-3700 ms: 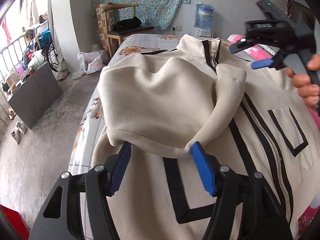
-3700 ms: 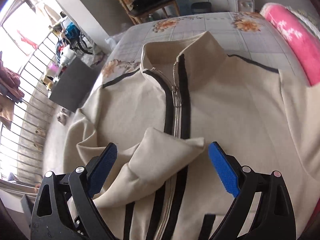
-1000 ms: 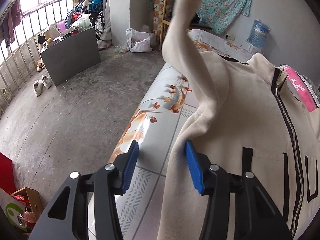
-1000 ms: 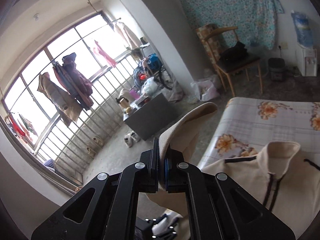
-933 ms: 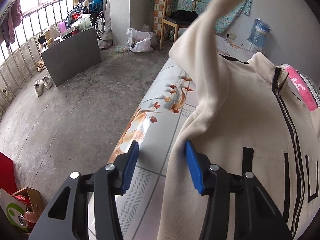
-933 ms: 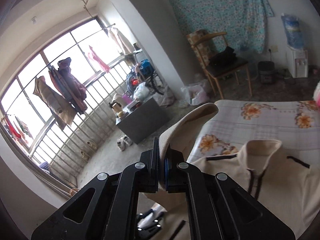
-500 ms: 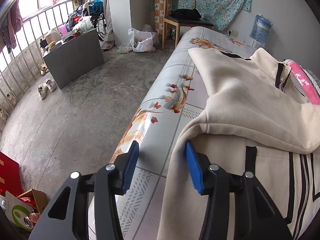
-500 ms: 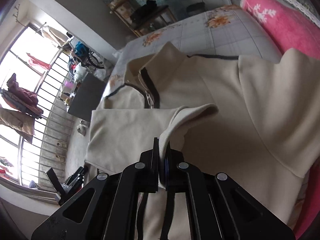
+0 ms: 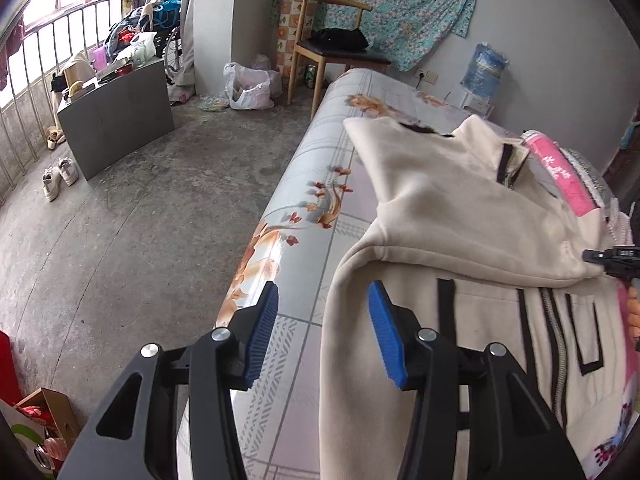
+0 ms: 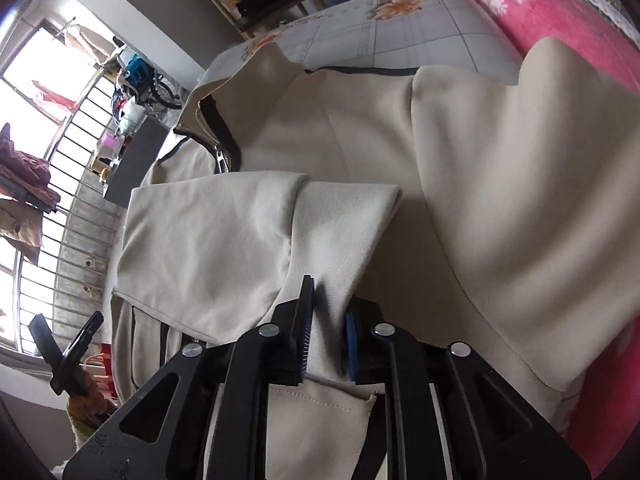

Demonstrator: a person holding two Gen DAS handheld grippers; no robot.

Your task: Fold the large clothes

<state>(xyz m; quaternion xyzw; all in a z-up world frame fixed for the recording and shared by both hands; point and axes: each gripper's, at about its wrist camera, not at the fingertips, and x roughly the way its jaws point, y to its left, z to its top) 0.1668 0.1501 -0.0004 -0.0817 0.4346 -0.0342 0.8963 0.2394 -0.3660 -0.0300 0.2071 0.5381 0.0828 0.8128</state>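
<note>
Cream sleeve [image 10: 320,240] (folded) between right tool [image 10: 326,320]

Left wrist cam rides just behind the left gripper [image 9: 322,336], tilted down along its fingers – it looks across the bed edge [image 9: 280,240] toward the wooden chair [image 9: 332,40] and far wall, floor off to its left. Right wrist cam sits behind the right gripper [image 10: 326,334], much closer in, angled steeply down at the cream jacket [image 10: 440,160] – cloth fills most of its view. Both views share the jacket's collar and folded sleeve, the pink blanket [image 10: 560,20] and that chair. Each cam also catches the other gripper at its frame edge.
</note>
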